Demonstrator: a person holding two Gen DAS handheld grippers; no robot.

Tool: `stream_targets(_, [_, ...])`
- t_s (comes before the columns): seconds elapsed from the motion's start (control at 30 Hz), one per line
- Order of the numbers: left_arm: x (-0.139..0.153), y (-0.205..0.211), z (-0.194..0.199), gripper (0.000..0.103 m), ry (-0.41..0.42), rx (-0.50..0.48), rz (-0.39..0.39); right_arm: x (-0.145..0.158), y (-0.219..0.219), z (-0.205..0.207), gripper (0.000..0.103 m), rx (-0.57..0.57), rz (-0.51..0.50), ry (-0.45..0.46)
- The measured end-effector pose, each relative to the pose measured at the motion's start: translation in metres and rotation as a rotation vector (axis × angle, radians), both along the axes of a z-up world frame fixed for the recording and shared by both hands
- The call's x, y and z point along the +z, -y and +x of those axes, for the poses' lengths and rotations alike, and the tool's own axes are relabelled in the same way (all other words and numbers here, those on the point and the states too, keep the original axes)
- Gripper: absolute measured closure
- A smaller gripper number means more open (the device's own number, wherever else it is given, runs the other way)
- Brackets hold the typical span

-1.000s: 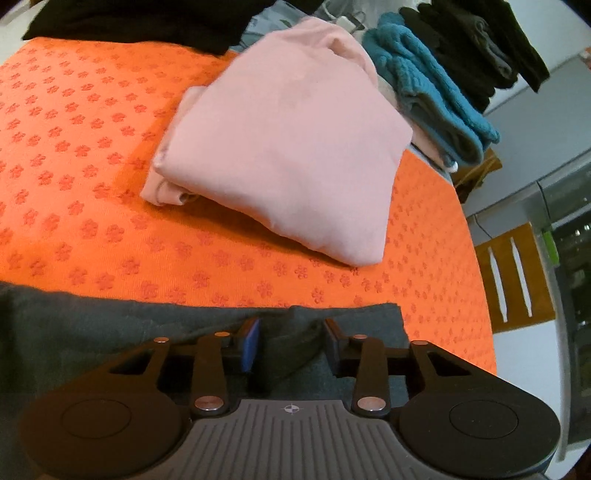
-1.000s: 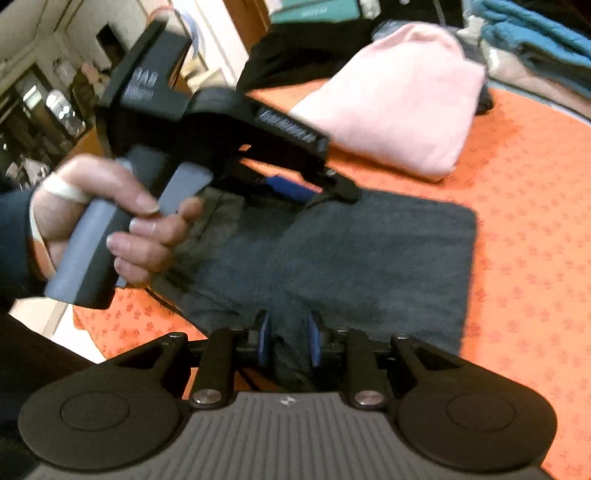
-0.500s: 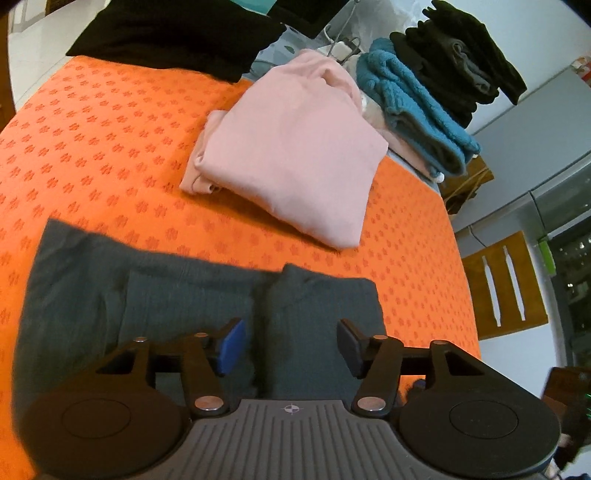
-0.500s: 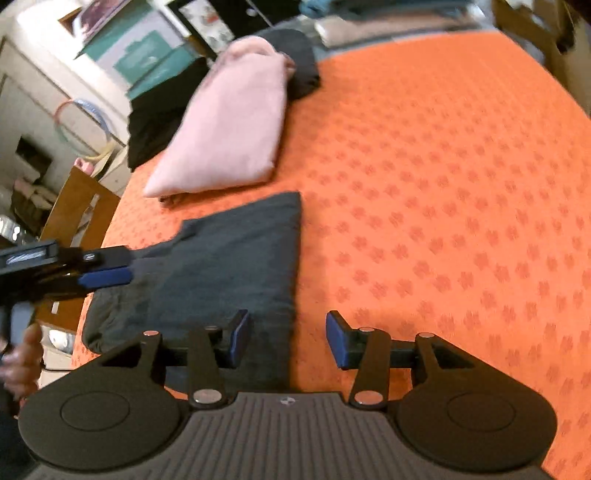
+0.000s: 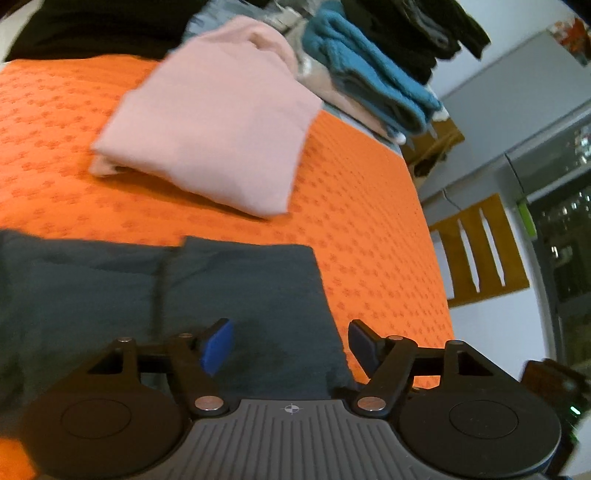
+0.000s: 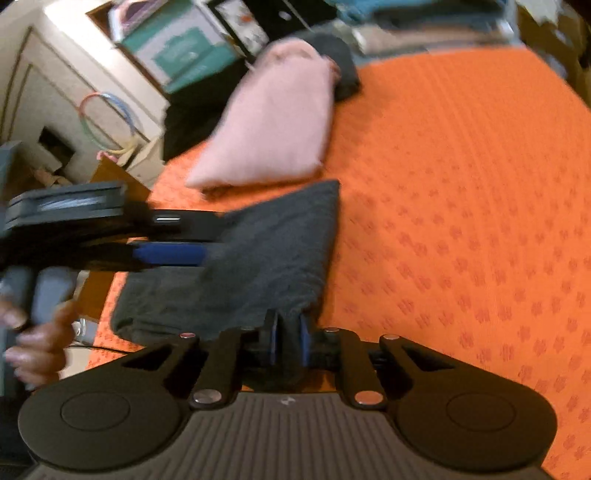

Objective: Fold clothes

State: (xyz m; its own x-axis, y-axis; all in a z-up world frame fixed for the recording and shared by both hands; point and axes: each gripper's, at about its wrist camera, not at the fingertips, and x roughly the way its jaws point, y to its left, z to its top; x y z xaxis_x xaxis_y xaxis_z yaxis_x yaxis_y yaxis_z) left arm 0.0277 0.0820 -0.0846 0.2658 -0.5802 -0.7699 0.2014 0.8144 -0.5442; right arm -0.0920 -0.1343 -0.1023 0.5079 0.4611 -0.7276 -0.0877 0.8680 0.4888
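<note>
A dark grey garment (image 5: 229,291) lies folded on the orange patterned cloth (image 5: 354,236), near its front edge. My left gripper (image 5: 290,345) is open, its fingers spread over the garment's right part, holding nothing. In the right wrist view the same grey garment (image 6: 266,251) shows with the left gripper (image 6: 162,251) over its left side. My right gripper (image 6: 288,341) is shut on the garment's near corner.
A folded pink sweater (image 5: 218,125) lies just beyond the grey garment. Behind it are stacked teal (image 5: 373,74) and black clothes (image 5: 417,26). A wooden chair (image 5: 476,251) stands past the table's right edge. Orange cloth (image 6: 461,221) extends to the right.
My right gripper was open half a second ago and has closed on the grey garment's near corner. My left gripper has dropped lower over the garment and stays open.
</note>
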Motion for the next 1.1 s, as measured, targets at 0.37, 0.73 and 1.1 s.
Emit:
stream_targets(0.37, [0.02, 0.038, -0.005, 0.044, 0.075, -0.138, 0.17, 0.065, -0.067, -0.007, 0.092, 0.229, -0.137, 0.189])
stream_targets(0.73, [0.045, -0.062, -0.011, 0.089, 0.117, 0.016, 0.082, 0.086, -0.073, -0.003, 0.087, 0.331, 0.077, 0.254])
stream_targets(1.1, [0.007, -0.183, -0.013, 0.085, 0.039, 0.215, 0.037, 0.056, -0.075, 0.026, 0.085, 0.286, 0.03, 0.156])
